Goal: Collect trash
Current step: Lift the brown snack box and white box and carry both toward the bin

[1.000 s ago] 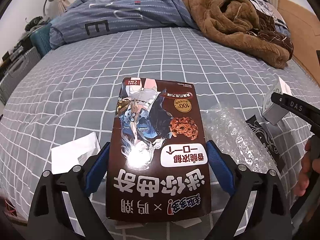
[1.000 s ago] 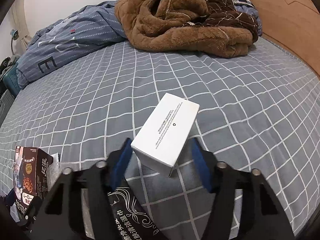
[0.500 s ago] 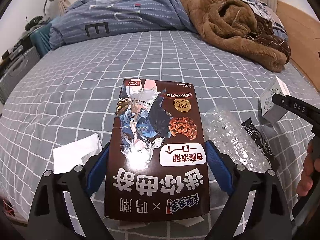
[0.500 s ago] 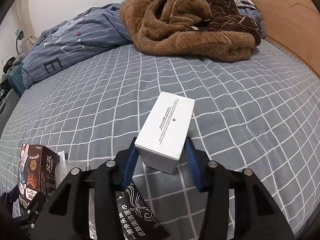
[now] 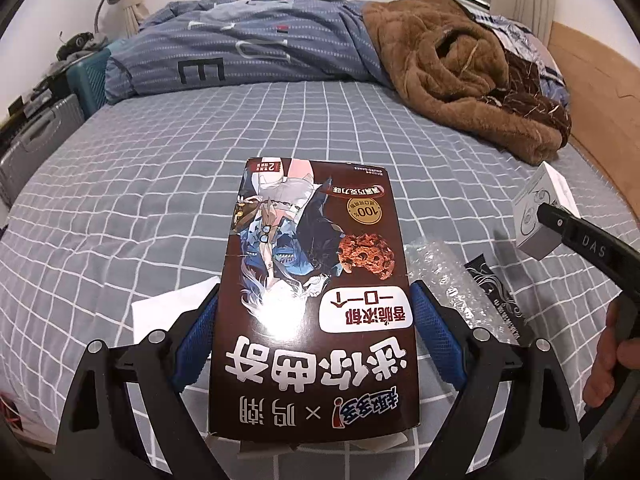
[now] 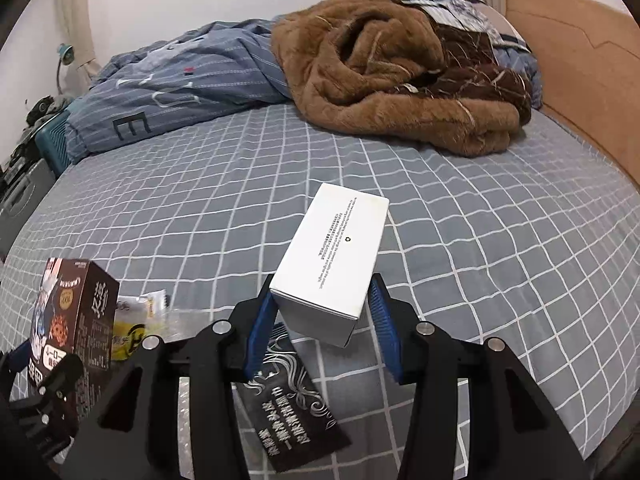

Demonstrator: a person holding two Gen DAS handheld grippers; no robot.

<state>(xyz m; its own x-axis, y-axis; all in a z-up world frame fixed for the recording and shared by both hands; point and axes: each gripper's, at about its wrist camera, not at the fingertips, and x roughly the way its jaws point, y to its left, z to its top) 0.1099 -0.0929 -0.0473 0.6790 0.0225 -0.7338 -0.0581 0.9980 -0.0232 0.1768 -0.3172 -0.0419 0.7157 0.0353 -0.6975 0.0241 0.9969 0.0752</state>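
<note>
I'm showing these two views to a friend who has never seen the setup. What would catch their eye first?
Probably the big brown cookie box, printed with a cartoon figure, clamped in the left tongs and filling the left wrist view. Next, the plain white box gripped in the right tongs above the grey checked bed sheet. Behind both, a heaped brown fleece blanket sits at the far end of the bed.
</note>
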